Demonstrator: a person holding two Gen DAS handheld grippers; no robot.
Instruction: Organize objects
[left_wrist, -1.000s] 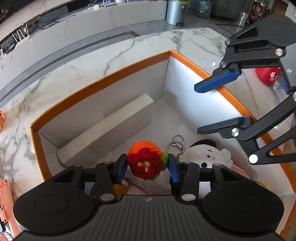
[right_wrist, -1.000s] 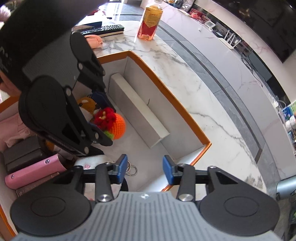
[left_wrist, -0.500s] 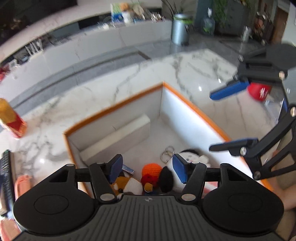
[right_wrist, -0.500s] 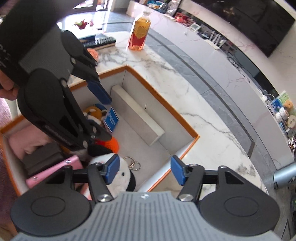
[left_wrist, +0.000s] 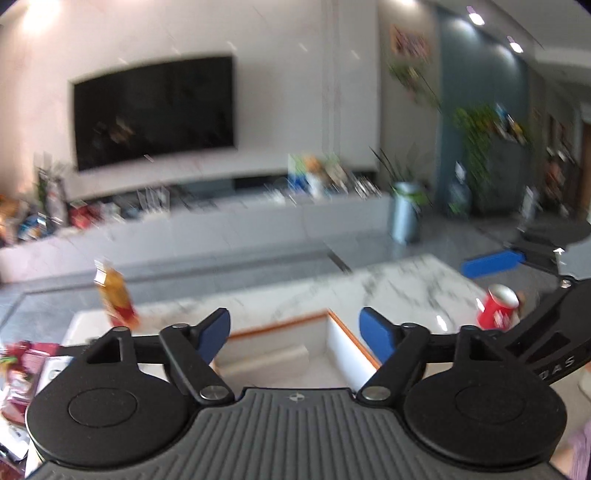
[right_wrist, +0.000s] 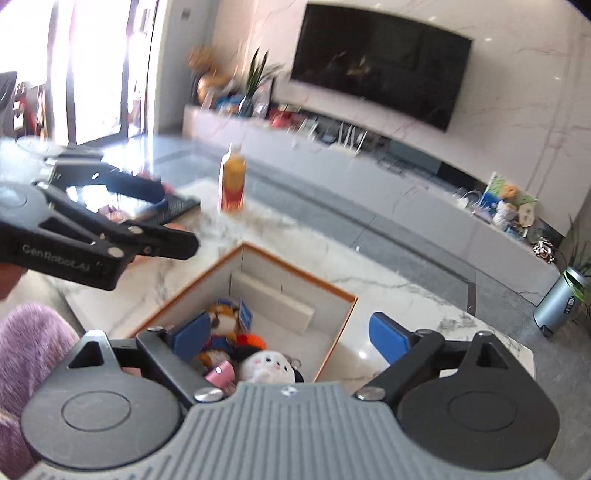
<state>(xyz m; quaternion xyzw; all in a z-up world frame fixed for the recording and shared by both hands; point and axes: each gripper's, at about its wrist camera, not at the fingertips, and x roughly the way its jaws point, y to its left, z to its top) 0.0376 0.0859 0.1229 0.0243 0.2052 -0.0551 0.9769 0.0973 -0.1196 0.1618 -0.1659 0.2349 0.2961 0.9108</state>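
Note:
An orange-rimmed white box (right_wrist: 299, 269) stands on the marble counter. In it lie a white plush (right_wrist: 266, 365), an orange crocheted toy (right_wrist: 255, 339), a striped plush (right_wrist: 221, 314), a pink case (right_wrist: 219, 373) and a white block (right_wrist: 273, 299). My right gripper (right_wrist: 290, 338) hangs above the box's near side, jaws opening, nothing between them. My left gripper (right_wrist: 177, 218) is off to the left, above the counter. In the left wrist view my left gripper (left_wrist: 295, 332) is opening too and is empty, with the box's far corner (left_wrist: 347, 347) below it.
An orange drink bottle (right_wrist: 232, 184) and a dark keyboard (right_wrist: 177, 205) are on the counter beyond the box. A red can (left_wrist: 498, 308) stands right of the box. Packets (left_wrist: 22, 362) lie at the left. A purple sleeve (right_wrist: 26, 350) shows low left.
Both grippers rose and drew back from the box, tilting up toward the room. The left one let go of the crocheted toy, which stays in the box. Both jaws widened.

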